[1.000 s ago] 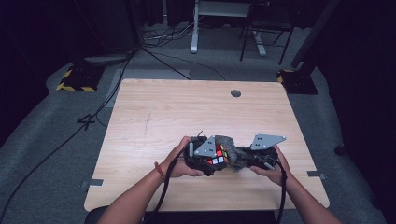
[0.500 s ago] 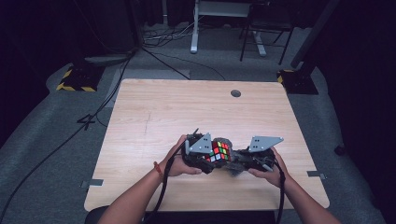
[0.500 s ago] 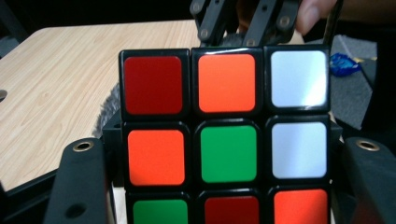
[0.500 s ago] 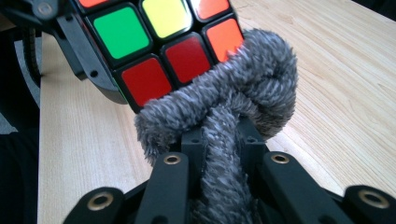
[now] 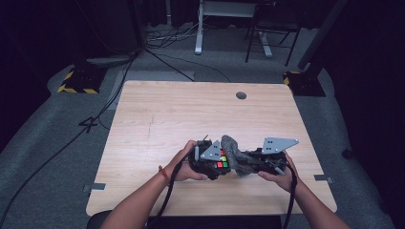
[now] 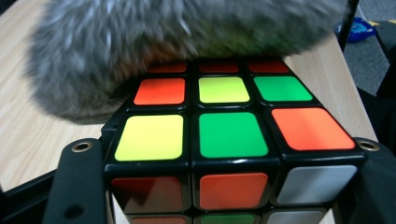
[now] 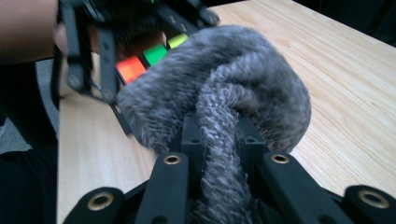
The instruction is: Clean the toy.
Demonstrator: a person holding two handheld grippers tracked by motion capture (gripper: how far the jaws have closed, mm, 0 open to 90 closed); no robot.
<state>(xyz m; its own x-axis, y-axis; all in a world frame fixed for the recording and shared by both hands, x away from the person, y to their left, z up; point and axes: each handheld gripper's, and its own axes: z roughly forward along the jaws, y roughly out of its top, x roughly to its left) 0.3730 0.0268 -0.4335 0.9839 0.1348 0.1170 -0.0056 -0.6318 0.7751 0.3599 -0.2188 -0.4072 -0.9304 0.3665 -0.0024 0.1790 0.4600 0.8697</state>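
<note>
Cube far rows hidden by cloth | left tongs clamp cube | right tongs pinch cloth

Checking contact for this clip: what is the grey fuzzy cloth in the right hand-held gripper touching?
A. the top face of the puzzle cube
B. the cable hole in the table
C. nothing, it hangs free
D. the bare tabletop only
A: in the left gripper view the grey fuzzy cloth lies over the far rows of the puzzle cube, which the left hand-held gripper clamps; the right hand-held gripper pinches the cloth.

Cube with orange, yellow, green, white stickers (black edges), fuzzy grey cloth, pale wood-grain table
</note>
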